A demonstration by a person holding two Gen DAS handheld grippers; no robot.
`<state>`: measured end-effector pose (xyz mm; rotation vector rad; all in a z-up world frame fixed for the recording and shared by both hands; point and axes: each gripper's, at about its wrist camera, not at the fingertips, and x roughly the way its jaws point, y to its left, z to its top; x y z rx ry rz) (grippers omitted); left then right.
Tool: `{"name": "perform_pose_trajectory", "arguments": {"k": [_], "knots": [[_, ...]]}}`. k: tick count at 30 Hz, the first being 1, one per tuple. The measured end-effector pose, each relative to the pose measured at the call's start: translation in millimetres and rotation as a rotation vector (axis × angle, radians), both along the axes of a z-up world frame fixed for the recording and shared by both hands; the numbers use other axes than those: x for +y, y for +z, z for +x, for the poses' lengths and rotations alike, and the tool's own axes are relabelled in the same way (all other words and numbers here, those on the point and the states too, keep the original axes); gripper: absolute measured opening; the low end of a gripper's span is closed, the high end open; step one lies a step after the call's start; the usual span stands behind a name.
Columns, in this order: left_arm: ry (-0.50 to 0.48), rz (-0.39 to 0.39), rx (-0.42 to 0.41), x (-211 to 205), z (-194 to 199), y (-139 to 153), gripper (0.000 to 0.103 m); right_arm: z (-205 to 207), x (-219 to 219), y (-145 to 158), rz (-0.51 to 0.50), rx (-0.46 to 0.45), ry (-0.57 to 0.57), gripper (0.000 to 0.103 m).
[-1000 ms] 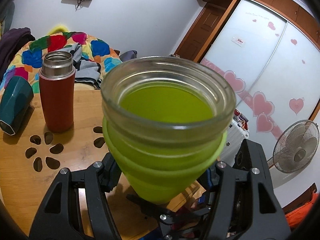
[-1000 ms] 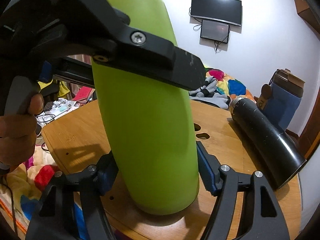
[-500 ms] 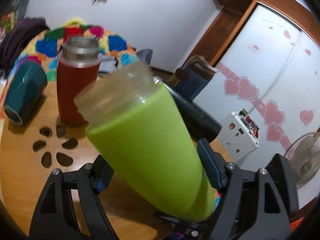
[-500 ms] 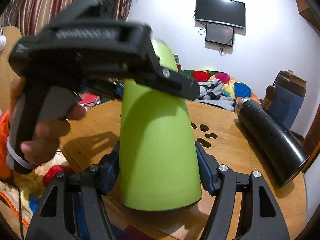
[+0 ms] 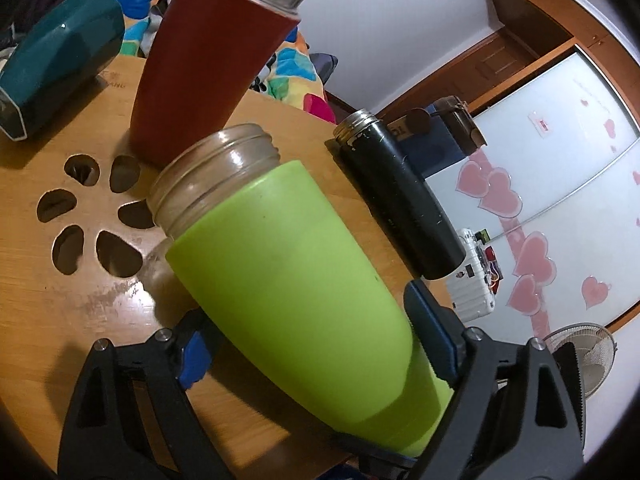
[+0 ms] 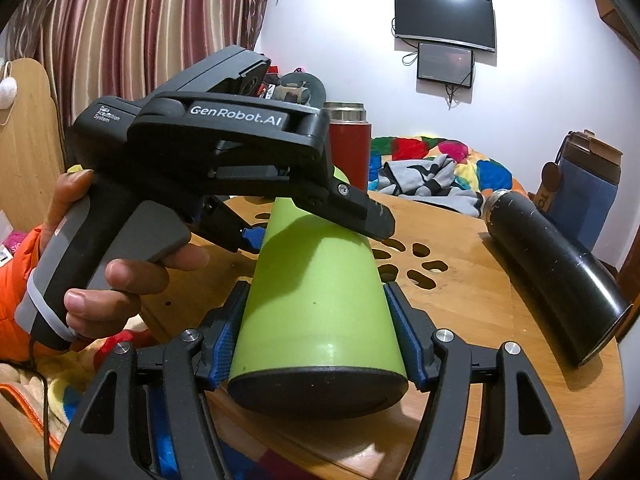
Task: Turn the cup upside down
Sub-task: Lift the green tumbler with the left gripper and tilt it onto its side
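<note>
Green cup (image 5: 296, 280): tipped steeply, clear threaded mouth pointing away from the left gripper (image 5: 308, 344), whose blue pads clamp its lower body; mouth seemingly just above the wooden table (image 5: 60, 312).
Right gripper (image 6: 316, 336): jaws closed on the same cup near its dark base.
Beyond the jaws: red flask (image 5: 208, 60) upright; black flask (image 5: 400, 200) lying down.
</note>
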<state>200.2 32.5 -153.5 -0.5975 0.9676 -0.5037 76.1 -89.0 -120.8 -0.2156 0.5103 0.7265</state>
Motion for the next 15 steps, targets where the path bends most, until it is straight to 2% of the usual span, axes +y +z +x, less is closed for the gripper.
{"name": "perform_pose_trajectory", "arguments": {"k": [1,4,12,15], "knots": [[-0.001,0.009,0.002,-0.3,-0.8,0.5,0.087,11.9,-0.3,-3.6,0.001,0.003,0.0,0.062],[-0.003,0.036,0.017,-4.5,-3.2,6.5,0.089,13.0,-0.7,-4.4,0.005,0.008,0.003,0.062],[-0.027,0.035,0.061,3.9,-8.3,9.7,0.093,15.6,-1.5,-5.6,0.018,0.023,0.005,0.062],[-0.027,0.045,0.049,9.5,-13.0,12.4,0.095,17.2,-2.4,-6.2,0.017,0.025,-0.005,0.062]]}}
